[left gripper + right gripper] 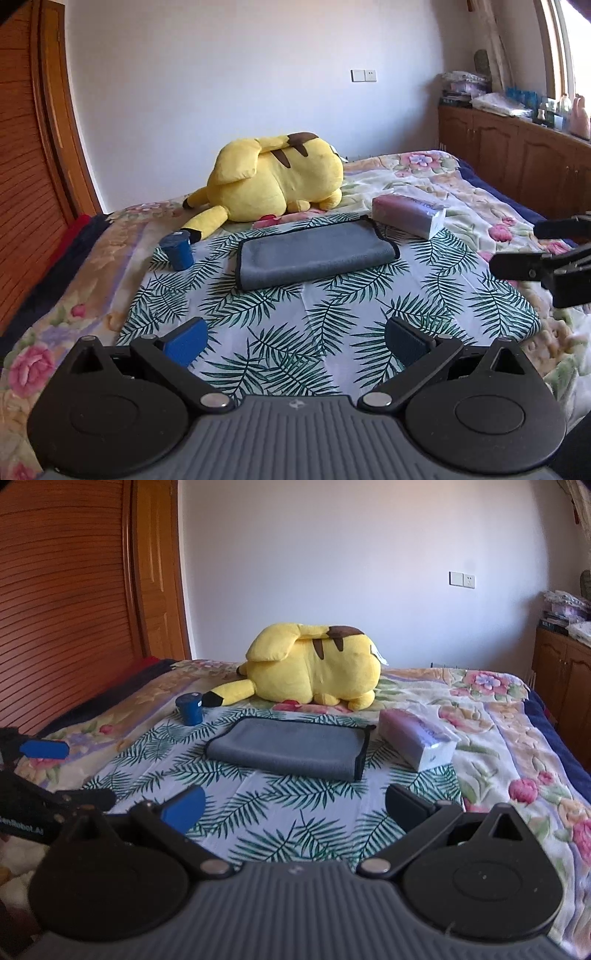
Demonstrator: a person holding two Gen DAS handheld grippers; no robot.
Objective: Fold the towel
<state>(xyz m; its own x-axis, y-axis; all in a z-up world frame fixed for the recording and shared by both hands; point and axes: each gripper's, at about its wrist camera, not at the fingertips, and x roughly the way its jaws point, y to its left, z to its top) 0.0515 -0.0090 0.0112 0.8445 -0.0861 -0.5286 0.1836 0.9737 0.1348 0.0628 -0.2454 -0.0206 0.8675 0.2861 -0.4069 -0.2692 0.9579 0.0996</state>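
Observation:
A grey towel (314, 253) with black edging lies folded over on a palm-leaf cloth (325, 325) on the bed; it also shows in the right wrist view (288, 747). My left gripper (297, 341) is open and empty, held back from the towel's near edge. My right gripper (295, 808) is open and empty, also short of the towel. The right gripper's fingers (524, 266) show at the right edge of the left wrist view, and the left gripper's blue pad (44, 748) at the left edge of the right wrist view.
A yellow plush toy (273, 177) lies behind the towel. A blue cup (178, 249) stands left of it, a tissue pack (408, 214) to its right. A wooden wardrobe (29, 166) is at the left, wooden cabinets (517, 162) at the right.

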